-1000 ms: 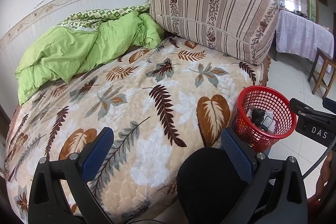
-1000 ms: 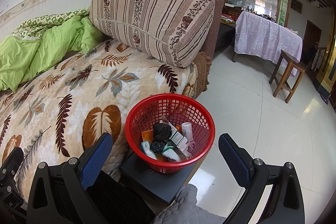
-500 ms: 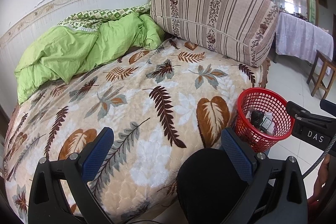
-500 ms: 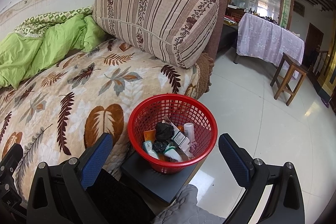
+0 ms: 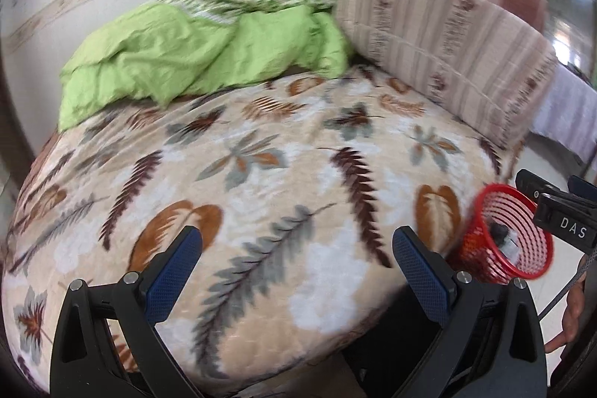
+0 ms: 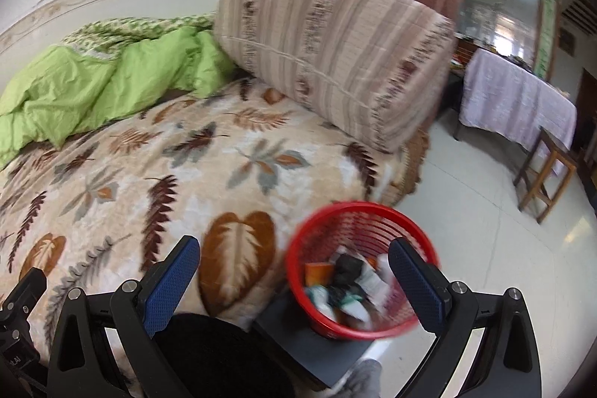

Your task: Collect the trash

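Note:
A red mesh basket (image 6: 358,271) stands on a dark stand beside the bed, holding several pieces of trash such as a black crumpled lump (image 6: 347,265) and small cartons. It also shows at the right of the left wrist view (image 5: 511,241). My right gripper (image 6: 294,280) is open and empty, just in front of the basket. My left gripper (image 5: 296,273) is open and empty over the leaf-patterned blanket (image 5: 280,174). The body of the right gripper shows at the right edge of the left wrist view (image 5: 559,211). Both views are blurred by motion.
A green quilt (image 5: 194,51) lies bunched at the back of the bed. A large striped cushion (image 6: 335,51) leans at the head. A table with a lilac cloth (image 6: 518,103) and a wooden stool (image 6: 544,181) stand on the tiled floor to the right.
Both grippers have swung left and pulled back; the bed fills more of each view and the basket has shifted right. Both grippers stay open.

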Demonstrator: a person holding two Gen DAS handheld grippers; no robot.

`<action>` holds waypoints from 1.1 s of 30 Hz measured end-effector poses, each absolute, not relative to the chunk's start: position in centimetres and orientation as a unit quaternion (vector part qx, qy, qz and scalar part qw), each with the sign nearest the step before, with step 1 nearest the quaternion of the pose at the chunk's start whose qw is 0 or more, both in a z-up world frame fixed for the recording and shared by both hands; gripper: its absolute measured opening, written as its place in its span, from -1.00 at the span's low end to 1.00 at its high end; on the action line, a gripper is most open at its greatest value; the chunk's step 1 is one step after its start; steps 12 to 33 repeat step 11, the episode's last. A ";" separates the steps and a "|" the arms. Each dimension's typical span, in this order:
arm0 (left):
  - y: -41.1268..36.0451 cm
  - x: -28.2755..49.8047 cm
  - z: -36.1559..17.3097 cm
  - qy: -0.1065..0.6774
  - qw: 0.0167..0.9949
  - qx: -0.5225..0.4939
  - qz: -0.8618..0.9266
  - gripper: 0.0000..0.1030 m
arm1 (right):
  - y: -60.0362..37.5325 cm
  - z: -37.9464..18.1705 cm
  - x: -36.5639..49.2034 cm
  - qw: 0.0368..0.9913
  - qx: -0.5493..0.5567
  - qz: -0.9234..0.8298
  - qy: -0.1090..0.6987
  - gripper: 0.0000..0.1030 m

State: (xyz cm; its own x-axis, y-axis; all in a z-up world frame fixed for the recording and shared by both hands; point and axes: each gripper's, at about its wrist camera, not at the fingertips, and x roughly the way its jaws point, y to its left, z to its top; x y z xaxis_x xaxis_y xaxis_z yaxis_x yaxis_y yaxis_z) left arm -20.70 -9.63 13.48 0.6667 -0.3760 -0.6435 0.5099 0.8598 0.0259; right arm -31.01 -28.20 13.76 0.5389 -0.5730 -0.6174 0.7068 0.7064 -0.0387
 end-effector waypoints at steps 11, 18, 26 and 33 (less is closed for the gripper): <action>-2.4 -10.9 7.2 0.430 0.900 0.011 -0.067 0.97 | -22.8 7.6 -12.2 0.902 0.067 -0.189 0.382 0.97; -2.4 -10.9 7.2 0.430 0.900 0.011 -0.067 0.97 | -22.8 7.6 -12.2 0.902 0.067 -0.189 0.382 0.97; -2.4 -10.9 7.2 0.430 0.900 0.011 -0.067 0.97 | -22.8 7.6 -12.2 0.902 0.067 -0.189 0.382 0.97; -2.4 -10.9 7.2 0.430 0.900 0.011 -0.067 0.97 | -22.8 7.6 -12.2 0.902 0.067 -0.189 0.382 0.97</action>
